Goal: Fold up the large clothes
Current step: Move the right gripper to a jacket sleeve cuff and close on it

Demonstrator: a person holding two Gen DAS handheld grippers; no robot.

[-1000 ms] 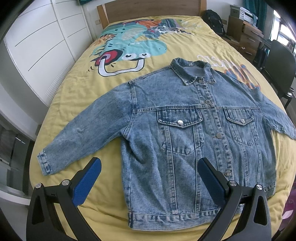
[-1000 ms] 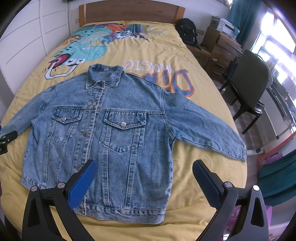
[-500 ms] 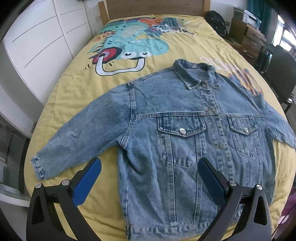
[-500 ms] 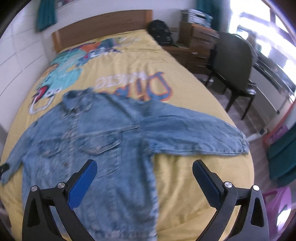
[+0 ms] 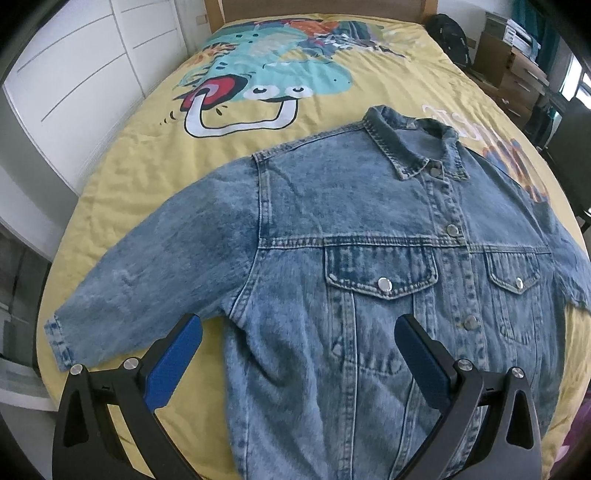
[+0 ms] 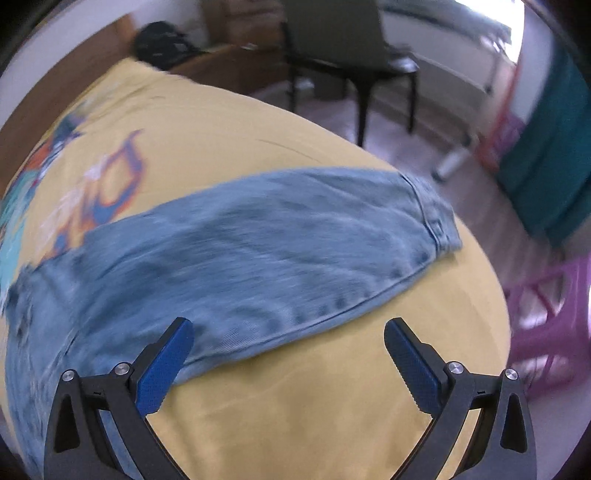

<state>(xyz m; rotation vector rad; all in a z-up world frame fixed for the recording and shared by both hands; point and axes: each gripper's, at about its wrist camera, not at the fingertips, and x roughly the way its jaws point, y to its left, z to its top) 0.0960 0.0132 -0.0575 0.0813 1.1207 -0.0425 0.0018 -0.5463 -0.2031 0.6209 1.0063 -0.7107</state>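
A blue denim jacket (image 5: 369, 229) lies flat and buttoned, front up, on a bed with a yellow printed cover (image 5: 140, 155). My left gripper (image 5: 297, 330) is open and empty, just above the jacket's left side near the armpit; the left sleeve (image 5: 147, 280) stretches out to the bed's left edge. My right gripper (image 6: 288, 332) is open and empty, above the lower edge of the jacket's right sleeve (image 6: 277, 243). That sleeve's cuff (image 6: 436, 221) lies near the bed's right edge. The right wrist view is blurred.
White wardrobe doors (image 5: 74, 85) stand left of the bed. A wooden headboard (image 5: 317, 7) is at the far end. A black chair (image 6: 347, 55), a pink stool (image 6: 546, 317) and teal cloth (image 6: 546, 155) stand right of the bed, with a black bag (image 5: 448, 37) and a wooden dresser (image 5: 506, 62).
My left gripper has moved forward and lower over the jacket. My right gripper has swung right and down toward the right sleeve. Both stay open.
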